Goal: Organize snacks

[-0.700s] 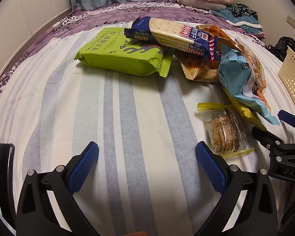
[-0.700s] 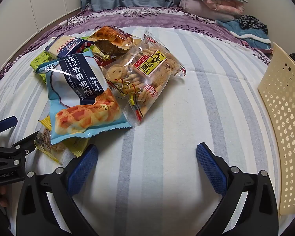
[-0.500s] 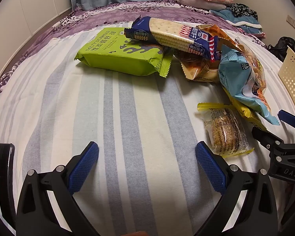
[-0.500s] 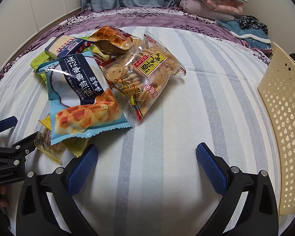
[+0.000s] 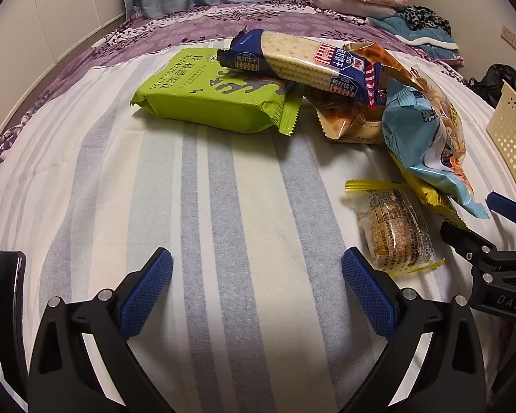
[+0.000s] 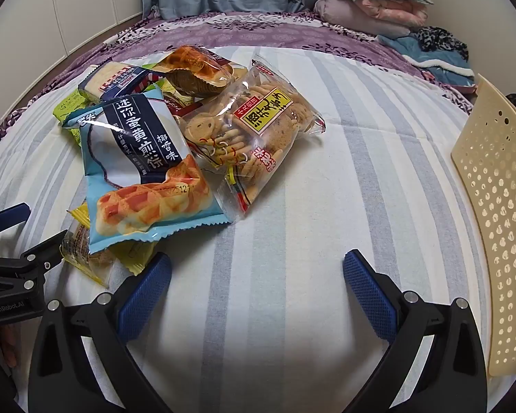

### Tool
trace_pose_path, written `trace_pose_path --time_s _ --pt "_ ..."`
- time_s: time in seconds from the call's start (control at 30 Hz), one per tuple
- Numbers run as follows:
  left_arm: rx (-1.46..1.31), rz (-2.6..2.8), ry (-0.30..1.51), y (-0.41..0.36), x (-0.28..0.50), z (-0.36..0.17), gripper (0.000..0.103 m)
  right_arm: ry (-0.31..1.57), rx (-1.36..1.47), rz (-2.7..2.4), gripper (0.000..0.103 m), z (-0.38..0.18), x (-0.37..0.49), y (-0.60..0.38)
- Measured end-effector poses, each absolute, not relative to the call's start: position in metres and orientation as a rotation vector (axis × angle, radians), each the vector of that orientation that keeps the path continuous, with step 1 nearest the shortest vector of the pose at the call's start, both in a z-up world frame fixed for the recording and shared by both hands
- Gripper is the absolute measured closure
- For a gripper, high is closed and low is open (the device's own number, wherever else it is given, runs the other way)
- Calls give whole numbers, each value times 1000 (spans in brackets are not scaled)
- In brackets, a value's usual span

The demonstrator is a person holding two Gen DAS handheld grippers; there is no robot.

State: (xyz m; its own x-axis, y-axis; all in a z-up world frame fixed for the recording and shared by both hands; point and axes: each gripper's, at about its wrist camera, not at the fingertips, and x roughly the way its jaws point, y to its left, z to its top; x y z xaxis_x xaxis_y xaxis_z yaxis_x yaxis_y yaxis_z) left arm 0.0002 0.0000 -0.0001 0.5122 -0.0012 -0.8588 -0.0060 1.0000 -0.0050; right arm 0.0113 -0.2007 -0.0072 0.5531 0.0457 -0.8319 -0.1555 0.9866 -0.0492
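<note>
Dim, warm indoor light; sharp focus, fisheye-bent edges, dark corners.

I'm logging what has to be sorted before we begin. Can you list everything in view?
seaweed snack pack: 1, lime green, far left of pile
cracker sleeve: 1, navy, atop pile
waffle biscuit bag: 1, light blue, front of pile
clear cookie bag: 1, right of pile
small yellow-edged packet: 1, nearest left tool
perforated basket: 1, cream, right edge
striped bedsheet: 1, blue-white
left tool: open
right tool: open
</note>
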Motion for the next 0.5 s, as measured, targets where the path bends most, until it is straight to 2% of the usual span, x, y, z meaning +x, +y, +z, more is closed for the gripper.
trace_pose_path --time_s 0.5 --pt "-7 3 1031 0 0 0 3 987 -126 117 5 -7 13 -200"
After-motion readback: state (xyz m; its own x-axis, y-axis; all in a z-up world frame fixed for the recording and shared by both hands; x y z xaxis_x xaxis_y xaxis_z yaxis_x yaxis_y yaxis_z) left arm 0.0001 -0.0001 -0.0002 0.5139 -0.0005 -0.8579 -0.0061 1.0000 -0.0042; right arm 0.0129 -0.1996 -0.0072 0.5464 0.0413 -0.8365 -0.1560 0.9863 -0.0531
